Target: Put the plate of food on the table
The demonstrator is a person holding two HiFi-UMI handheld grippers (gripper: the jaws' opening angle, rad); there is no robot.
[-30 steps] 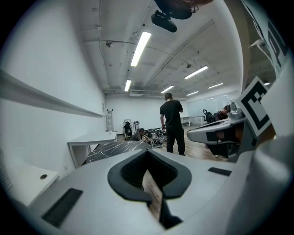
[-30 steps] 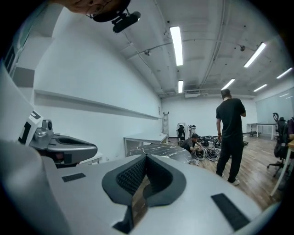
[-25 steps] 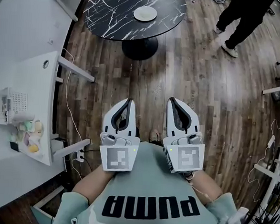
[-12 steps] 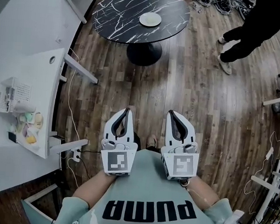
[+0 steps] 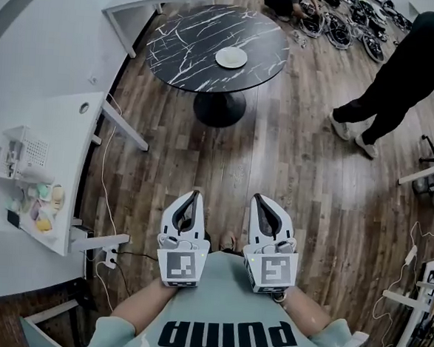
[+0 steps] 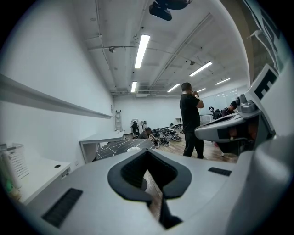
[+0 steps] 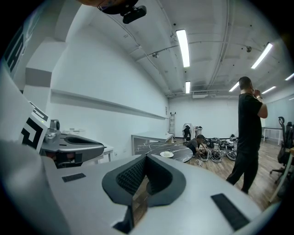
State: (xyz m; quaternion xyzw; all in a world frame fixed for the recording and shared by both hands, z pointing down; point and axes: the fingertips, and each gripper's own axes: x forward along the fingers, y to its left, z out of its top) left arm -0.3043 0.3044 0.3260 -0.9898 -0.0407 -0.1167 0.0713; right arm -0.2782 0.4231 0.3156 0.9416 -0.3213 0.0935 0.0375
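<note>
My left gripper and right gripper are held side by side in front of my chest, above the wooden floor. Both are shut with nothing between the jaws. Far ahead stands a round black marble table with a white plate on it. The plate and table also show beyond the shut jaws in the right gripper view. A tray of pastel food pieces lies on the white counter to my left, well away from both grippers.
A person in black stands on the floor right of the table; another crouches by wheels and cables at the back. A white basket sits on the counter. White desks and cables line the right side.
The table and plate sit lower in the head view and the standing person shows more fully. Both grippers stay shut together, a little lower in the picture.
</note>
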